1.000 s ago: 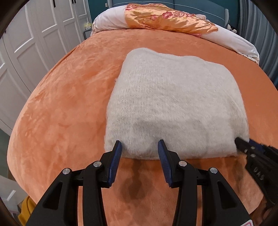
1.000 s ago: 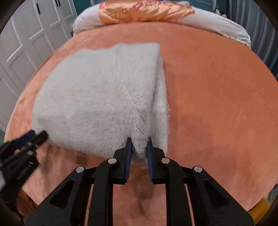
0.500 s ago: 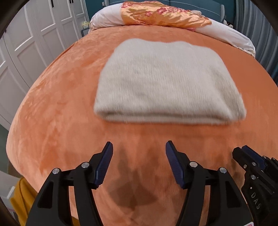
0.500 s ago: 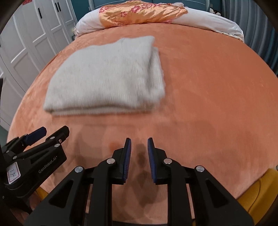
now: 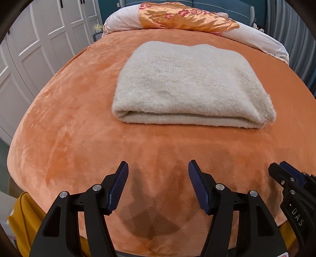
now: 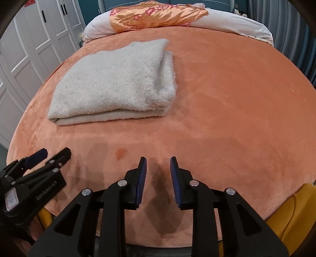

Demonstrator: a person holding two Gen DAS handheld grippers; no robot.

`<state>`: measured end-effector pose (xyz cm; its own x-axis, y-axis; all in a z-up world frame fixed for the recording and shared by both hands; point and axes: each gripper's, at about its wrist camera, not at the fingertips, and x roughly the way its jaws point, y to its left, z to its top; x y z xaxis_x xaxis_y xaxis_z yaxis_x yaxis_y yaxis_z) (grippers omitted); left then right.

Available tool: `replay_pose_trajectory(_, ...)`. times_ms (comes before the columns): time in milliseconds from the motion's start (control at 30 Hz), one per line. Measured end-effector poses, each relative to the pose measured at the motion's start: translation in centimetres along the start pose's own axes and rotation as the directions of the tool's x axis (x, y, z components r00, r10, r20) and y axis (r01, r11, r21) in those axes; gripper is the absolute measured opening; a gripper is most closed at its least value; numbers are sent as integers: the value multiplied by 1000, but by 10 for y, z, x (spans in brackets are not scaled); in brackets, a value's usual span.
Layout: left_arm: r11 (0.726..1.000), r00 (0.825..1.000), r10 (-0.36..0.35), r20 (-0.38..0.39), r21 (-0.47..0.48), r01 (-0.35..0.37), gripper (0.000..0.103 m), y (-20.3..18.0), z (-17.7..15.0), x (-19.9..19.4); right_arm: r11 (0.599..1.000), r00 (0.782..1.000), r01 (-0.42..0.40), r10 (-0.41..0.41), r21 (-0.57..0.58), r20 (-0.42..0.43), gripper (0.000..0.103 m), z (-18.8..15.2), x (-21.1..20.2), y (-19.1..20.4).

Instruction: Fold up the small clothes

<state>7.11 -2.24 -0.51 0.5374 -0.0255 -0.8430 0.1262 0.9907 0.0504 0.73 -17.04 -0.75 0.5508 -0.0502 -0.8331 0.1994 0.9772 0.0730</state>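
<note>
A cream fuzzy knit garment (image 5: 187, 85) lies folded into a flat rectangle on the orange bed cover (image 5: 69, 122); it also shows in the right wrist view (image 6: 114, 83) at upper left. My left gripper (image 5: 158, 168) is open and empty, near the bed's front edge, well short of the garment. My right gripper (image 6: 158, 161) is open a little and empty, also near the front edge. The right gripper shows at the right edge of the left wrist view (image 5: 284, 174). The left gripper shows at the left of the right wrist view (image 6: 49, 156).
A white pillow roll with an orange floral satin cloth (image 5: 185, 17) lies at the head of the bed. White wardrobe doors (image 5: 39, 43) stand to the left. Yellow fabric (image 6: 292, 213) hangs below the bed's front edge.
Both grippers have let go of the garment's near edge and drawn back toward the bed's front edge. The left jaws have opened wider. The garment stays folded.
</note>
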Motion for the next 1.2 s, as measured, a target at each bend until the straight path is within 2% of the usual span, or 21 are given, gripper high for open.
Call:
replay_pose_trajectory(133, 1000, 1000, -4, -10, -1, 4, 64, 0, -9, 5, 1000, 1000, 12, -12, -6, -12, 26, -11, 5, 3)
replay_pose_trajectory(300, 1000, 999, 5, 32, 8, -5, 70, -1, -19, 7, 999, 1000, 22, -22, -32, 17, 38, -17, 4, 9)
replay_pose_trajectory(467, 1000, 998, -7, 68, -12, 8, 81, 5, -24, 12, 998, 998, 41, -38, -51, 59, 53, -25, 7, 19)
replay_pose_trajectory(633, 1000, 994, 0, 113, -9, 1, 85, 6, -29, 13, 991, 990, 81, -67, -106, 127, 59, -37, 9, 31)
replay_pose_trajectory(700, 1000, 991, 9, 132, -9, -8, 86, 5, -33, 13, 991, 987, 85, -70, -100, 142, 61, -40, 9, 31)
replay_pose_trajectory(800, 999, 988, 16, 153, -30, -11, 89, 7, -36, 15, 993, 981, 99, -87, -60, 175, 71, -46, 10, 29)
replay_pose_trajectory(833, 999, 987, 19, 159, -41, -13, 93, 8, -36, 16, 994, 979, 97, -87, -45, 183, 74, -48, 10, 27)
replay_pose_trajectory(1033, 998, 986, 14, 165, -59, -4, 93, 11, -36, 18, 995, 981, 103, -100, -6, 168, 88, -47, 14, 18)
replay_pose_trajectory(1200, 998, 986, 11, 166, -62, -1, 93, 12, -36, 19, 996, 982, 94, -94, 3, 164, 91, -46, 17, 16)
